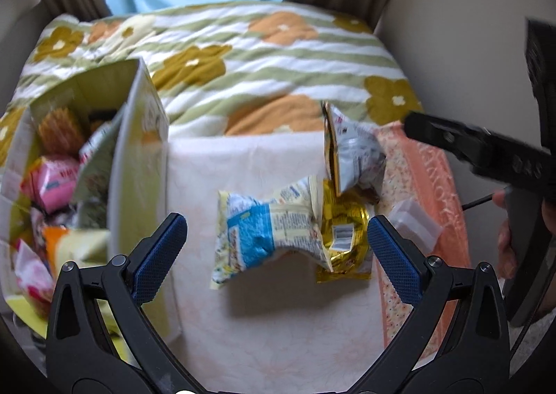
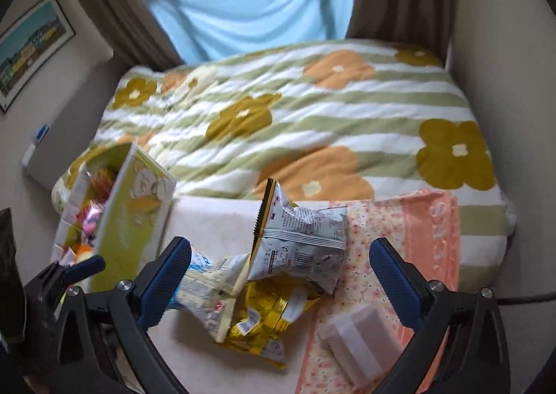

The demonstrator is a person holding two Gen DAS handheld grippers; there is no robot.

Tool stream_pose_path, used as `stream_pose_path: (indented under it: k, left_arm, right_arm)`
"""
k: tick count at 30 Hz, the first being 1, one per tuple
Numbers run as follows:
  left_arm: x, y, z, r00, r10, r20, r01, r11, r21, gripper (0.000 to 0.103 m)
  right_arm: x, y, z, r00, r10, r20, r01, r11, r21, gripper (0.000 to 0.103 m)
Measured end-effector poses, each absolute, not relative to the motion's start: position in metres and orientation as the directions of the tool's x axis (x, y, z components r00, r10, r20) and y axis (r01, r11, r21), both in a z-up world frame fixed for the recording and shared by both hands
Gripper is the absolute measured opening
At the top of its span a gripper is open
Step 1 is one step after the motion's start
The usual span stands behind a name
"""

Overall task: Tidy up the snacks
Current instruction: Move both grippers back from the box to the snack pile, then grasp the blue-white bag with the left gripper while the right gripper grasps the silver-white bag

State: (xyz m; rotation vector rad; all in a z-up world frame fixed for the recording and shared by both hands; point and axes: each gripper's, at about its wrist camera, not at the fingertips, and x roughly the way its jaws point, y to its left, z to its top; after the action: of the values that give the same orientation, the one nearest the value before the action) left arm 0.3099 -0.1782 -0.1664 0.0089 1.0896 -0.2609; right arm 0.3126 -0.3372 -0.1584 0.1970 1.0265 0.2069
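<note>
Gold packet (image 1: 344, 237) under blue packet (image 1: 267, 230), both claws open, w/ box (image 1: 139, 164) left

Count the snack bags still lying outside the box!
3: a crinkly blue-and-white packet nearest the yellow-green cardboard box, a shiny gold foil bag partly beneath it, a silver-grey pouch behind. More could hide underneath.

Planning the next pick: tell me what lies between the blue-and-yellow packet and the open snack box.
Only bare white cloth lies between the blue-and-yellow packet and the open snack box; the left wrist view shows it best.
</note>
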Motion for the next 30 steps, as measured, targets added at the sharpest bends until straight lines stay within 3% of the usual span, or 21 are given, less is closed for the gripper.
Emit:
stream_pose_path:
  k: [8, 23, 30]
  left_arm:
    - [0.321, -0.196, -0.215, 0.390, -0.125, -0.912, 0.173, 0.983, -0.060, 0.103]
    - [0.339, -0.188, -0.269, 0.314, -0.114, -0.943, 0.133, 0.988, -0.076, 0.103]
    - [0.345, -0.190, -0.274, 0.291, -0.126, -0.948, 0.152, 0.985, -0.084, 0.103]
  right_arm:
    - [0.348, -0.322, -0.209, 0.431, 0.244, -0.869, -0.064, 0.969, 0.240, 0.102]
    - [0.371, -0.313, -0.267, 0.376, 0.094, -0.922, -0.014, 0.995, 0.096, 0.102]
    - [0.367, -0.327, -0.275, 0.357, 0.156, -0.921, 0.017, 0.985, 0.174, 0.091]
